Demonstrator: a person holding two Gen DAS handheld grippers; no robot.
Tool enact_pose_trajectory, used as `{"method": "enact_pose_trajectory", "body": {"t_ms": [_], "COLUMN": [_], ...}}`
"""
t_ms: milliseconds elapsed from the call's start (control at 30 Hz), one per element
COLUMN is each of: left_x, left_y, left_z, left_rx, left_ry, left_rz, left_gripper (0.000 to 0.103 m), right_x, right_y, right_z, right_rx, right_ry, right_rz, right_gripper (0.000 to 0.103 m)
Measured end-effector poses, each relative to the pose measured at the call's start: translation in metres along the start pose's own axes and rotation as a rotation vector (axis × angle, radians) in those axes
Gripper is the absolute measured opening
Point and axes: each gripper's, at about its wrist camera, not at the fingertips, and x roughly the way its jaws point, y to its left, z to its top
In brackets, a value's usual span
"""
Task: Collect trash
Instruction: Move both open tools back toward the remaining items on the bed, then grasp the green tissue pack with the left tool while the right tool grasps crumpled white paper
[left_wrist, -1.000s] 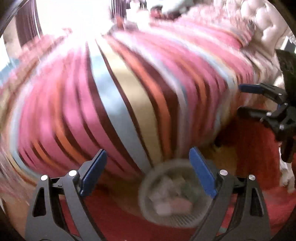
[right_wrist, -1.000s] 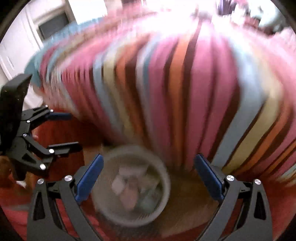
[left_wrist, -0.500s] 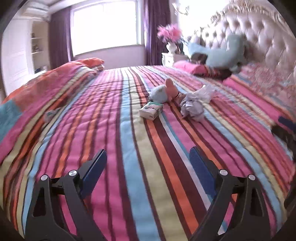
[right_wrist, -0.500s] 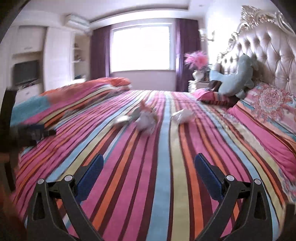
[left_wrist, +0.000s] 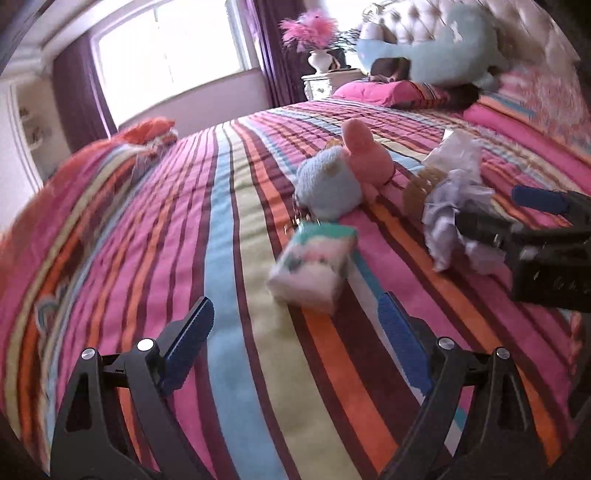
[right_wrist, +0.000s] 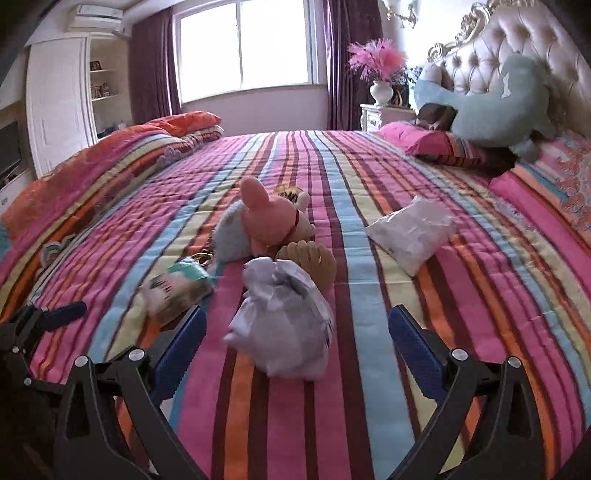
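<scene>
Both grippers have swept closer to the crumpled pale-lilac paper wad (right_wrist: 282, 317) on the striped quilt (right_wrist: 369, 206). Right gripper (right_wrist: 297, 343) frames it, spread and empty; left gripper (left_wrist: 295, 325), also spread, faces the pastel tissue pack (left_wrist: 312, 266) beside it, likely for simultaneous pickups.

Left gripper (left_wrist: 295, 321): jaws spread wide, nothing between them, angled downward. Right gripper (right_wrist: 297, 334): likewise wide apart, empty, alongside the left.

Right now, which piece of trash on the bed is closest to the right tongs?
The crumpled paper wad, just ahead of the right tongs; the tissue pack and plastic bag lie farther off.
</scene>
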Motion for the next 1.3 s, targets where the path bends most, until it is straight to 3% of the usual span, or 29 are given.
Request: {"method": "enact_pose_trajectory", "body": {"t_ms": [133, 367, 533, 567, 633, 667, 700, 733, 900, 1033, 1067, 1133, 1200, 1300], "left_x": [0.029, 0.077, 0.085, 0.085, 0.084, 0.082, 0.079, 0.076, 0.067, 0.048, 0.040, 0.019, -0.004, -0.059], "left_y": [0.002, 0.004, 0.011, 0.013, 0.016, 0.016, 0.015, 0.014, 0.008, 0.014, 0.015, 0.015, 0.000, -0.020], "left_z": [0.014, 0.028, 0.027, 0.026, 0.025, 0.025, 0.024, 0.023, 0.020, 0.010, 0.005, -0.013, -0.038, -0.068], "left_rx": [-0.017, -0.068, -0.121, -0.132, -0.153, -0.159, -0.165, -0.168, -0.148, -0.212, -0.242, -0.329, -0.351, -0.336], "left_ry": [0.026, 0.179, 0.201, 0.204, 0.197, 0.190, 0.181, 0.175, 0.161, 0.131, 0.121, 0.124, 0.146, 0.114], "left_rz": [-0.027, 0.008, -0.036, -0.048, -0.070, -0.068, -0.069, -0.069, -0.040, -0.008, -0.022, -0.131, -0.231, -0.209], "left_gripper": [0.088, 0.088, 0.088, 0.087, 0.074, 0.068, 0.054, 0.052, 0.051, 0.050, 0.050, 0.050, 0.050, 0.050], "right_x": [0.022, 0.023, 0.034, 0.033, 0.028, 0.027, 0.027, 0.025, 0.014, 0.014, 0.017, 0.009, 0.019, -0.008], "right_y": [-0.012, -0.031, -0.043, -0.045, -0.043, -0.041, -0.041, -0.042, -0.047, -0.053, -0.049, -0.050, -0.049, -0.049], "right_z": [0.000, -0.011, -0.011, -0.011, -0.011, -0.012, -0.012, -0.013, -0.015, -0.016, -0.013, -0.017, -0.013, -0.034], "right_rx": [0.032, 0.118, 0.157, 0.163, 0.160, 0.158, 0.157, 0.155, 0.163, 0.176, 0.176, 0.182, 0.184, 0.181], "right_ry": [0.095, 0.141, 0.199, 0.192, 0.187, 0.185, 0.182, 0.182, 0.176, 0.180, 0.183, 0.189, 0.190, 0.182], "right_rz": [0.041, 0.083, 0.152, 0.154, 0.169, 0.181, 0.199, 0.208, 0.208, 0.234, 0.237, 0.251, 0.248, 0.243], "right_gripper": [0.094, 0.094, 0.094, 0.094, 0.087, 0.084, 0.077, 0.067, 0.063, 0.063, 0.063, 0.063, 0.063, 0.063]}}
